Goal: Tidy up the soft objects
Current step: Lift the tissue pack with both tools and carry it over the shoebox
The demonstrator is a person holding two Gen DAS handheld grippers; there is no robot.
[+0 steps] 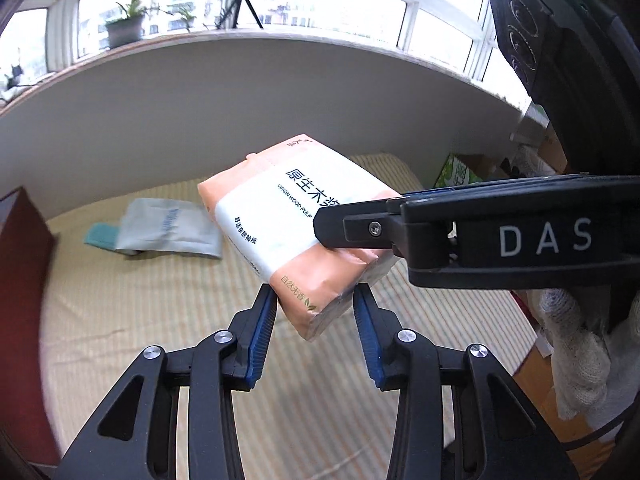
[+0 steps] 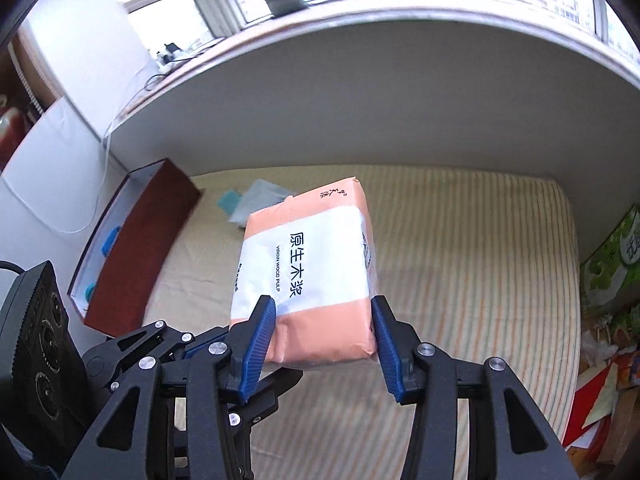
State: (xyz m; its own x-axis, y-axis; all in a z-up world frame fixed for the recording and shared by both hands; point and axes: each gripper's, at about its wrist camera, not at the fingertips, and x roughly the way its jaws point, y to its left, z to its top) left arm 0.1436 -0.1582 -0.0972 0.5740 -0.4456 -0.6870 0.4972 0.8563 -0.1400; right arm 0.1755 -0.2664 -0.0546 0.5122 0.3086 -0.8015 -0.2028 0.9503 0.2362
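Note:
A peach-and-white tissue pack (image 1: 272,216) hangs in the air above the striped bed, held by both grippers. My left gripper (image 1: 315,294) is shut on its lower corner, both blue pads pressed against the wrapper. Coming in from the right, one finger (image 1: 352,228) of the right gripper lies across the pack's top face. In the right wrist view my right gripper (image 2: 322,320) is shut on the near end of the tissue pack (image 2: 316,248). The left gripper's fingers (image 2: 160,344) reach under the pack from the lower left.
A grey-blue packet with a teal cloth (image 1: 172,228) lies on the striped sheet (image 2: 460,248) behind the pack. A dark red open box (image 2: 136,248) stands at the bed's left edge. A green carton (image 2: 612,264) and clutter sit at the right. A white-gloved hand (image 1: 576,344) holds the right gripper.

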